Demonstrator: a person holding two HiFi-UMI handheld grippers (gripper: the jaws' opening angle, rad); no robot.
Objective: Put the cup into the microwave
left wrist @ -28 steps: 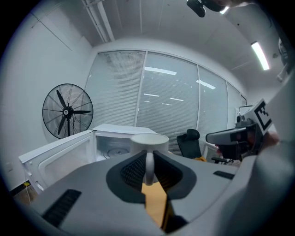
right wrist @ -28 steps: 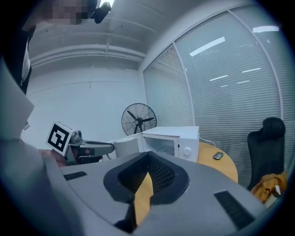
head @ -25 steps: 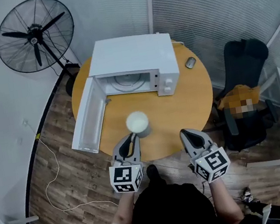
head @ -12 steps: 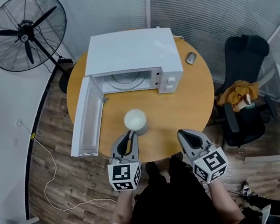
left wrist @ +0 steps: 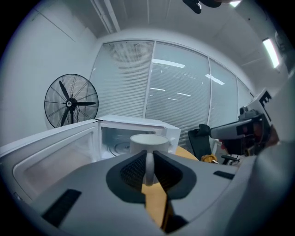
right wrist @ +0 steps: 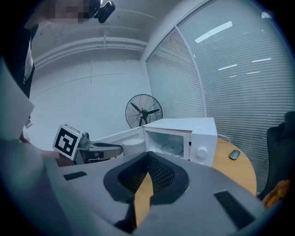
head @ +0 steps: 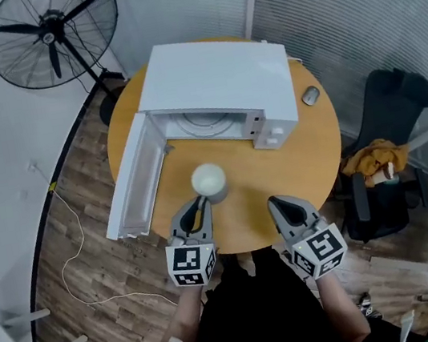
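Note:
A white cup [head: 209, 181] stands on the round wooden table [head: 308, 150] in front of the white microwave [head: 219, 80]. The microwave's door [head: 136, 179] hangs wide open to the left, and its glass turntable [left wrist: 120, 147] shows inside. My left gripper [head: 200, 202] is just behind the cup, shut on the cup's handle [left wrist: 148, 167], which runs upright between the jaws in the left gripper view. My right gripper [head: 272, 202] is to the cup's right near the table's front edge, shut with nothing in it.
A black standing fan [head: 53, 35] is on the floor at the back left. A computer mouse [head: 311, 95] lies right of the microwave. A black chair [head: 394, 107] with an orange cloth stands at the right. A white cable [head: 75, 262] trails over the wooden floor.
The head view has shifted, so the microwave sits more to the right in the picture. My left gripper stays shut on the cup's handle; the right gripper has hardly moved.

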